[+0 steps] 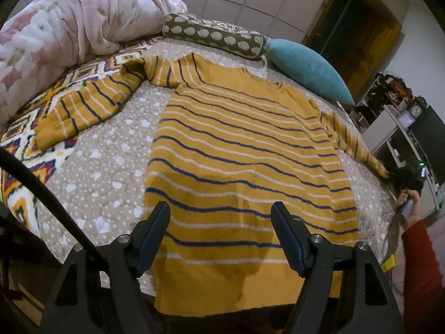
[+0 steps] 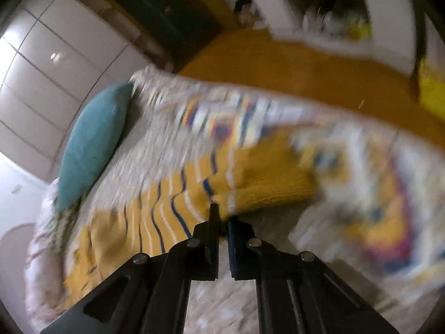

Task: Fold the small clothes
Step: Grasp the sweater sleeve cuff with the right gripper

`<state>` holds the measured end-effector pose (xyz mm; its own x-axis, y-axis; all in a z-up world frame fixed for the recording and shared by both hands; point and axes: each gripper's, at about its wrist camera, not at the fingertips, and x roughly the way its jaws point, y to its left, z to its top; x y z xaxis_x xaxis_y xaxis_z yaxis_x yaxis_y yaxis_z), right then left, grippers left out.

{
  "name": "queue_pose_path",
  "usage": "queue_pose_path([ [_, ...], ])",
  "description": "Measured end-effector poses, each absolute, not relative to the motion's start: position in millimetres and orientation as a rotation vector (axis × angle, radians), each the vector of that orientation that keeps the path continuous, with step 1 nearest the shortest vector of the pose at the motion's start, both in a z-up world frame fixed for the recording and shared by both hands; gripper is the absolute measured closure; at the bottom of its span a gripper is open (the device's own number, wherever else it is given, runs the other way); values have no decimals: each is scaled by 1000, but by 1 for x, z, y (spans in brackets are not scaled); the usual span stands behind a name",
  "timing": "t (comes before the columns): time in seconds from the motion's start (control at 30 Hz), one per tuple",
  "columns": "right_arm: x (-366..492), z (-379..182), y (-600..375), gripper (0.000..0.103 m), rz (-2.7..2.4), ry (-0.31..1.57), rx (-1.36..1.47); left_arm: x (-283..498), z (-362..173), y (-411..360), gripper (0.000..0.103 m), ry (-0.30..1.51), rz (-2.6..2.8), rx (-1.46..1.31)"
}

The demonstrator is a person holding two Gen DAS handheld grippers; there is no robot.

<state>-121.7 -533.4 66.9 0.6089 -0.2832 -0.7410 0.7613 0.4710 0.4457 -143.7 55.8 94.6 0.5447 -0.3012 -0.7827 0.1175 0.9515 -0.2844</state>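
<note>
A mustard yellow sweater (image 1: 239,150) with navy and white stripes lies flat on the bed, hem toward me. Its left sleeve (image 1: 83,103) is bent out to the left. My left gripper (image 1: 221,214) is open and empty, hovering just above the hem. My right gripper (image 1: 403,179) is at the far right, shut on the cuff of the right sleeve (image 1: 353,142). In the blurred right wrist view the right gripper (image 2: 222,217) pinches the sleeve cuff (image 2: 267,183) between its closed fingers.
The bed has a beige dotted quilt (image 1: 111,161) and a patterned blanket (image 1: 25,144) on the left. A pink duvet (image 1: 55,33), a bolster (image 1: 217,36) and a teal pillow (image 1: 308,66) lie at the head. Shelves (image 1: 403,128) stand beyond the right edge.
</note>
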Motion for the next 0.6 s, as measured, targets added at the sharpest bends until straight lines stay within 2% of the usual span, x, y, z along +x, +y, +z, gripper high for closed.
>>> queue_pose_path([
  [0.13, -125, 116, -556, 97, -910, 622, 686, -143, 97, 72, 30, 934, -242, -241],
  [0.27, -101, 149, -545, 97, -911, 616, 617, -147, 98, 89, 30, 909, -228, -268],
  [0.43, -43, 164, -459, 97, -714, 665, 499, -156, 96, 117, 30, 879, -195, -292],
  [0.6, 49, 148, -334, 97, -433, 751, 396, -164, 89, 145, 30, 861, -163, -335],
])
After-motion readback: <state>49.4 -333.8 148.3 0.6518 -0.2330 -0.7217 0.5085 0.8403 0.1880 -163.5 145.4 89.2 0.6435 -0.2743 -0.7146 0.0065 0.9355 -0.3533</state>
